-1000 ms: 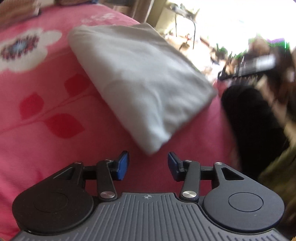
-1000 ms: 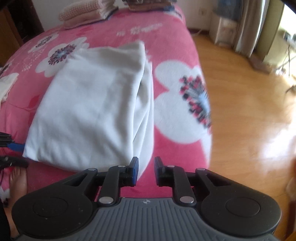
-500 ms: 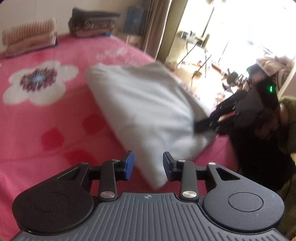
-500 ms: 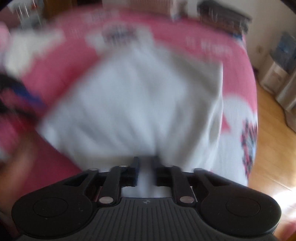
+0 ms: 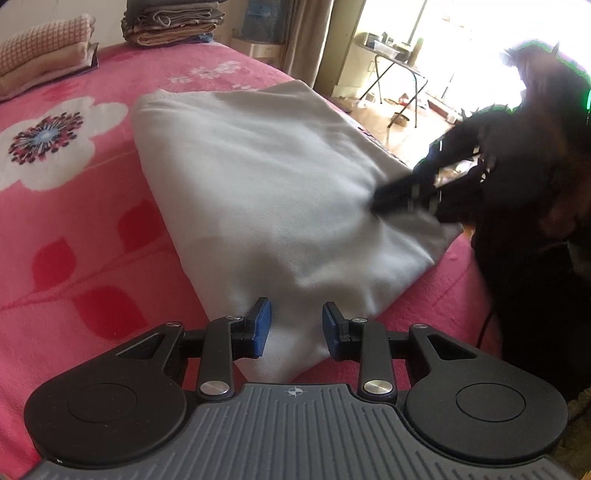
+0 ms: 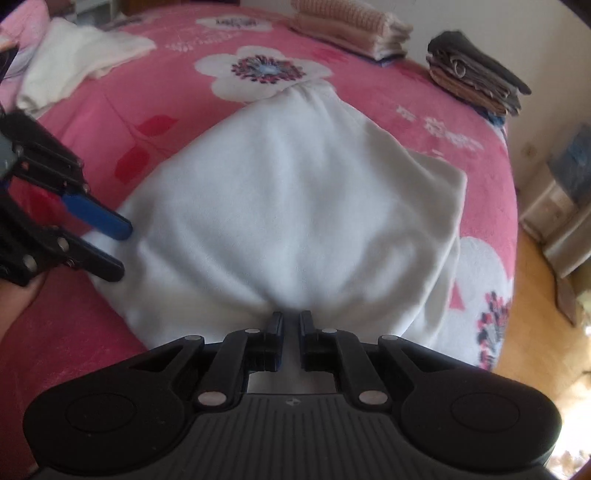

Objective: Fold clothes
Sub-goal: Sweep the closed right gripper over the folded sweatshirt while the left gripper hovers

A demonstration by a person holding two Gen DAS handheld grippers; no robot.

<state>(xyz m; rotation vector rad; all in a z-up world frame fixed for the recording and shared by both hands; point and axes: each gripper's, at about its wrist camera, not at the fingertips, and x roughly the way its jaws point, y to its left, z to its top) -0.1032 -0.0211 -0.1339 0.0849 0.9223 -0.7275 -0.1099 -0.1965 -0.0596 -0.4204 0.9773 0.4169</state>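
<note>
R gripper [image 6: 291, 325] pinching white garment [image 6: 295, 206] edge; L gripper [image 5: 294, 328] closing, jaws apart round corner. Only R view shows loose white cloth [image 6: 74, 70].

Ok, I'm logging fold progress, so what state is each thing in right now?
white garment: folded on the bed, near edge bunched.
right gripper: jaws just been closing, shut on the white garment.
left gripper: jaws just been closing, open around its corner.
dark stack: folded, piled.
pale cloth: crumpled, unfolded.
</note>
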